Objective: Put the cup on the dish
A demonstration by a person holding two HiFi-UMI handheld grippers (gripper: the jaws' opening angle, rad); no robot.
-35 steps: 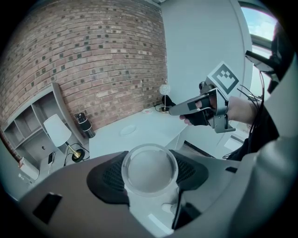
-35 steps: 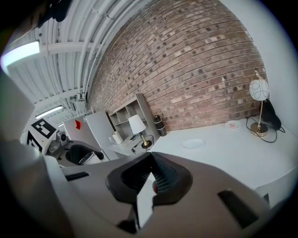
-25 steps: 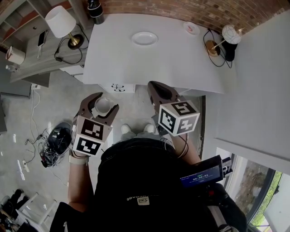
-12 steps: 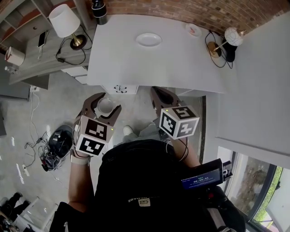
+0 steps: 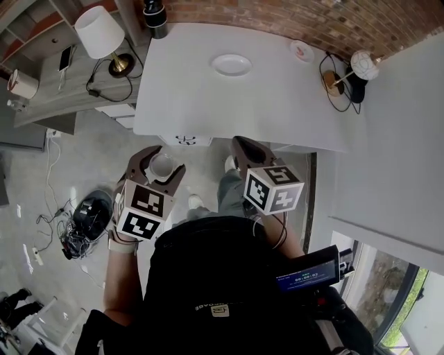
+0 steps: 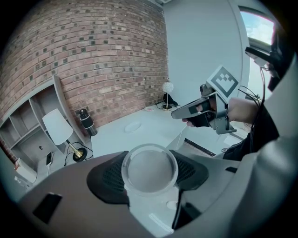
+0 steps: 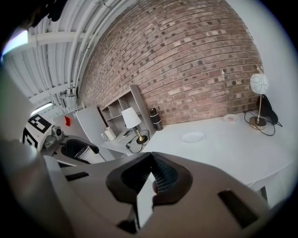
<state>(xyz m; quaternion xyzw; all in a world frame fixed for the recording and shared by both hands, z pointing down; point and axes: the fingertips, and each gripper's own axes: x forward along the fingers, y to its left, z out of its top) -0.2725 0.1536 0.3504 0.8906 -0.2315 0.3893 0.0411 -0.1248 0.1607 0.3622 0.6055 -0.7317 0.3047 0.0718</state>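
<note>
You had the cup (image 6: 149, 168), a frosted clear one, clamped between the jaws of your left gripper (image 5: 162, 159), the pads pressed to its sides and its open mouth facing back along the gripper. It hung over the floor (image 5: 83, 152), short of the desk's (image 5: 277, 104) near edge, towards the near left corner. The dish (image 5: 232, 65) lay bare close to the far edge, about mid-width, well apart from the cup. Your right gripper (image 5: 243, 144) sat just at the near edge, its jaws brought together with nothing held between them. A dark bottle (image 5: 155, 17) stood at the far left corner, a small saucer (image 5: 302, 50) and a globe lamp (image 5: 364, 64) near the far right corner.
</note>
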